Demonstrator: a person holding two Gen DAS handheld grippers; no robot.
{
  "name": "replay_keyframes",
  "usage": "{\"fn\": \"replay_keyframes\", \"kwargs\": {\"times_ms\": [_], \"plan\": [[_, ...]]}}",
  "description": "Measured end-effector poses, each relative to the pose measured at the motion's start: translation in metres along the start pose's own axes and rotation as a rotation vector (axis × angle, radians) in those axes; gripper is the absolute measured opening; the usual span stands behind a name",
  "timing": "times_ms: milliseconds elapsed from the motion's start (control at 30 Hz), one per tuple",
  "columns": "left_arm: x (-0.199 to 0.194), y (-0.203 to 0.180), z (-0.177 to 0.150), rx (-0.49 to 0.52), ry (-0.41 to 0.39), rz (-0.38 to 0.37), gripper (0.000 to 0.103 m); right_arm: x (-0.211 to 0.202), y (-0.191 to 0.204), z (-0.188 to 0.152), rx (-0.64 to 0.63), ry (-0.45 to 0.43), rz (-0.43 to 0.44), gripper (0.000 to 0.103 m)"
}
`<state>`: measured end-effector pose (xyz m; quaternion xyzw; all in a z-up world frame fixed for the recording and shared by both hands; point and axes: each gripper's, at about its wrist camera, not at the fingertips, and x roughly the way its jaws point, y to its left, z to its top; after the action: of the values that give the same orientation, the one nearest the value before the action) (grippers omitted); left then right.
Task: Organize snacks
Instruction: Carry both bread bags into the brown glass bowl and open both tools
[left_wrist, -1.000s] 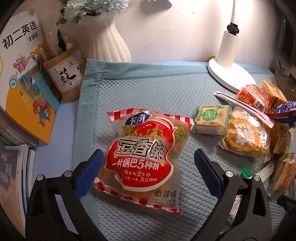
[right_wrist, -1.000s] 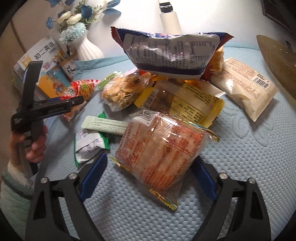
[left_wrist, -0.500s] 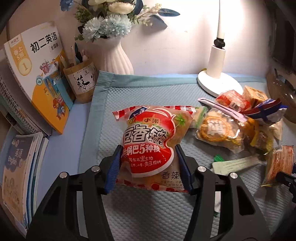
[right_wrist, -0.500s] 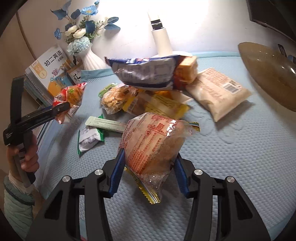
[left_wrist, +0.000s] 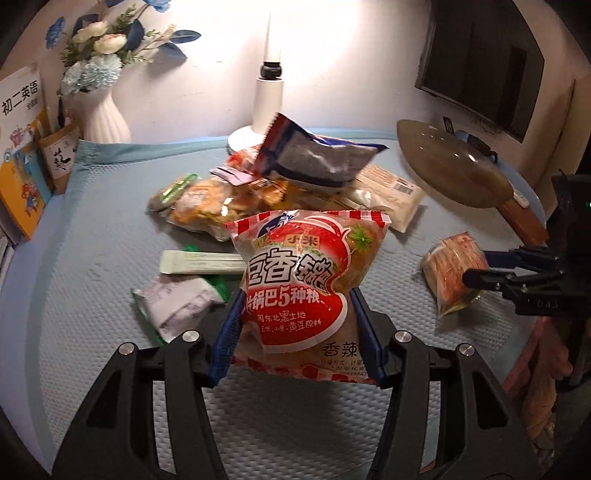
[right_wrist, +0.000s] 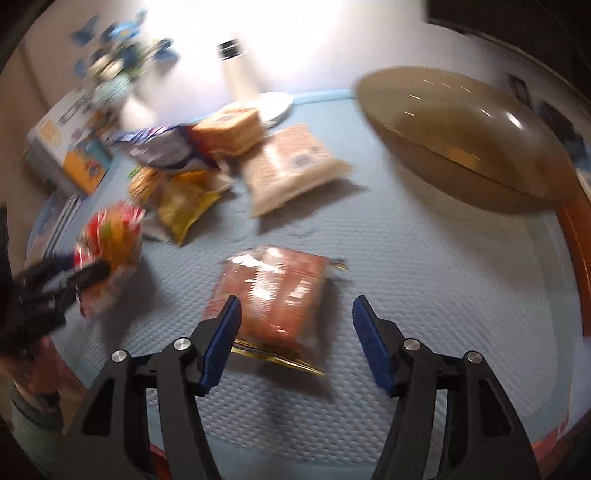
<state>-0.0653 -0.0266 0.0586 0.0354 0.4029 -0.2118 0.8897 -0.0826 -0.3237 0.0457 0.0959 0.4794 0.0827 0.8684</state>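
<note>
the left gripper (left_wrist: 297, 325) pinches the red snack bag (left_wrist: 308, 280) up off the mat, and the right gripper (right_wrist: 295, 332) is spread wide over the orange snack pack (right_wrist: 269, 295)

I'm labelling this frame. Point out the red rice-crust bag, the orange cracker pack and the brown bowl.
red rice-crust bag (left_wrist: 295, 280): left wrist view, front label.
orange cracker pack (right_wrist: 273, 291): right wrist view, top face.
brown bowl (right_wrist: 461, 147): right wrist view, inner wall.

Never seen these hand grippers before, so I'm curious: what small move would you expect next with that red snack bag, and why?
Probably the left gripper carries the red snack bag on toward the brown bowl. It is clamped on the bag, while the right gripper is open over an orange packet lying on the mat, nearer the bowl.
</note>
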Motion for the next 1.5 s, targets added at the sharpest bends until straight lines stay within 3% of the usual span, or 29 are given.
{"fn": "replay_keyframes", "kwargs": {"times_ms": [133, 300, 400, 433, 467, 600, 733, 833, 933, 1067, 1167, 1400, 1433, 1500], "plan": [[0.011, -0.018, -0.004, 0.032, 0.032, -0.002, 0.056, -0.013, -0.007, -0.016, 0.087, -0.027, 0.032, 0.083], [0.013, -0.021, -0.008, 0.022, 0.044, -0.005, 0.056, 0.005, 0.027, -0.016, 0.110, -0.021, 0.019, 0.088], [0.011, -0.021, -0.008, 0.013, 0.044, -0.004, 0.056, 0.022, 0.039, -0.009, 0.157, 0.009, -0.056, 0.086], [0.010, -0.021, -0.008, 0.013, 0.042, -0.002, 0.056, 0.027, 0.043, -0.009, 0.146, 0.014, -0.091, 0.075], [0.010, -0.022, -0.008, 0.014, 0.040, -0.001, 0.056, 0.029, 0.047, -0.009, 0.123, 0.014, -0.121, 0.075], [0.007, -0.028, -0.007, 0.032, 0.037, -0.002, 0.056, 0.017, 0.050, -0.015, 0.081, -0.018, -0.146, 0.065], [0.006, -0.042, -0.003, 0.048, 0.033, -0.040, 0.056, -0.019, 0.031, -0.018, 0.131, -0.087, -0.078, 0.063], [0.001, -0.058, 0.004, 0.062, 0.018, -0.085, 0.056, -0.058, 0.014, -0.011, 0.161, -0.178, -0.081, 0.063], [-0.002, -0.080, 0.022, 0.096, -0.011, -0.109, 0.056, -0.094, -0.009, 0.001, 0.188, -0.272, -0.131, 0.063], [0.001, -0.113, 0.066, 0.131, -0.066, -0.158, 0.056, -0.114, -0.043, 0.020, 0.241, -0.327, -0.223, 0.064], [0.017, -0.144, 0.100, 0.162, -0.095, -0.174, 0.056, -0.113, -0.071, 0.035, 0.275, -0.316, -0.253, 0.064], [0.076, -0.195, 0.152, 0.156, -0.057, -0.202, 0.057, -0.074, -0.106, 0.075, 0.284, -0.200, -0.321, 0.068], [0.084, -0.199, 0.157, 0.156, -0.059, -0.203, 0.058, -0.072, -0.111, 0.076, 0.291, -0.204, -0.331, 0.070], [0.098, -0.204, 0.169, 0.141, -0.069, -0.186, 0.072, -0.074, -0.116, 0.077, 0.301, -0.213, -0.339, 0.070]]}}
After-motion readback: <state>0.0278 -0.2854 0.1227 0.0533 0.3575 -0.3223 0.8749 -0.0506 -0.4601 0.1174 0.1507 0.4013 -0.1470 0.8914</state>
